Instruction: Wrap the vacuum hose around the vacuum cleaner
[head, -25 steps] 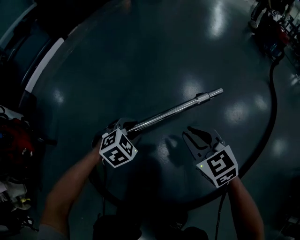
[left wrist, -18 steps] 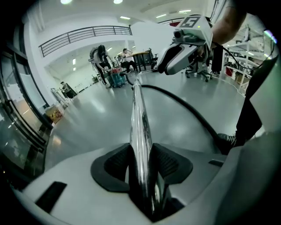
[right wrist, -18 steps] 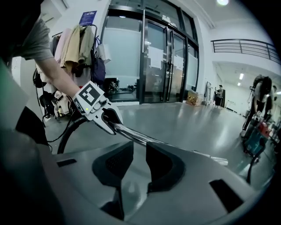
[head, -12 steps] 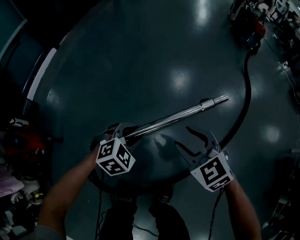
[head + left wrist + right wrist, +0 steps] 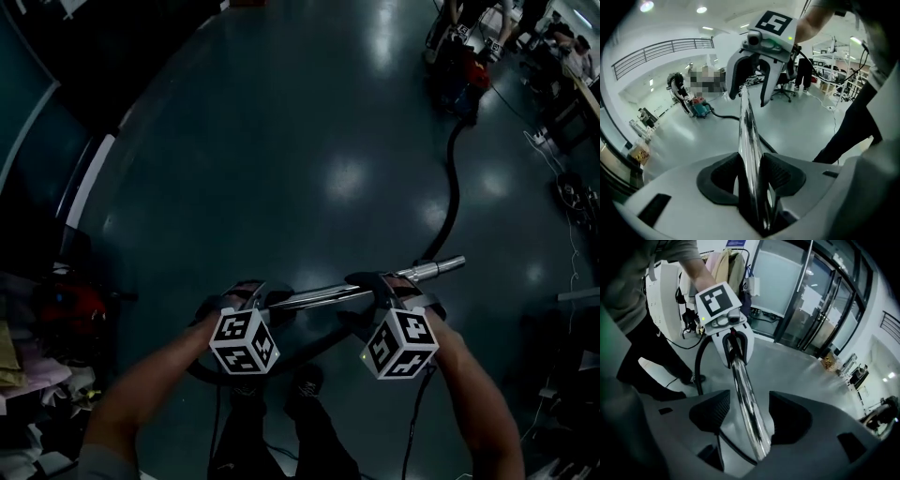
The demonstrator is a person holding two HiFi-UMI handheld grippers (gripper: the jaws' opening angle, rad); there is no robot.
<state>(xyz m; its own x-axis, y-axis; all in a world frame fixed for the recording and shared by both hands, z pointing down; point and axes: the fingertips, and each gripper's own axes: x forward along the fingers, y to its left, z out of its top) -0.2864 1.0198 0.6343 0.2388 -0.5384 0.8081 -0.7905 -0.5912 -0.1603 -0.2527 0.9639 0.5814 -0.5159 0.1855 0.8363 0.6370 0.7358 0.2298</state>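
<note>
Pads of the left gripper are pressed hard against the chrome wand, which is wedged in the narrow slot between them. On the right gripper the pads stand apart: the tube runs between them with floor showing on both sides, so this one straddles the wand without clamping it.

A second ago the right gripper hung open beside the tube and short of it; it has now come over the wand near its free end. My guess is that a two-point hold is being set up, so the wand can be carried toward the machine before any wrapping starts.

Held off the floor before the person's legs, the wand lies crosswise, its long axis left to right, the free tip pointing right and a little away. The black hose curves from behind it up to the vacuum cleaner, well apart at top right and still unwrapped.
</note>
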